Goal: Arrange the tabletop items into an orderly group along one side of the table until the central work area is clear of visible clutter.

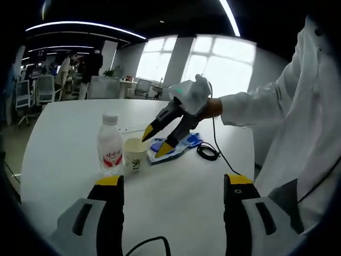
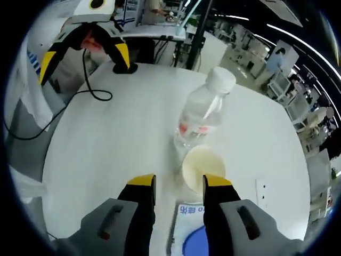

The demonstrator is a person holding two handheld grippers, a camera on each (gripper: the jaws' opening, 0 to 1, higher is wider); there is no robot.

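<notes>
A clear water bottle (image 1: 110, 146) with a white cap and red label stands on the white table (image 1: 64, 133), touching a paper cup (image 1: 135, 153) on its right. A blue-and-white packet (image 1: 176, 145) lies flat just right of the cup. My right gripper (image 1: 156, 141), held by a gloved hand, hovers open over the packet with one tip near the cup's rim. In the right gripper view its open jaws (image 2: 179, 184) frame the packet (image 2: 192, 234), with the cup (image 2: 202, 166) and the bottle (image 2: 205, 114) ahead. My left gripper (image 1: 175, 181) is open with nothing between its jaws, hovering short of the items; it (image 2: 85, 60) also appears across the table.
A coiled black cable (image 1: 208, 152) lies right of the packet and trails off the table edge (image 2: 90, 85). The person's white sleeve (image 1: 298, 106) fills the right side. Office chairs (image 1: 40, 88) and desks stand beyond the table's far edge.
</notes>
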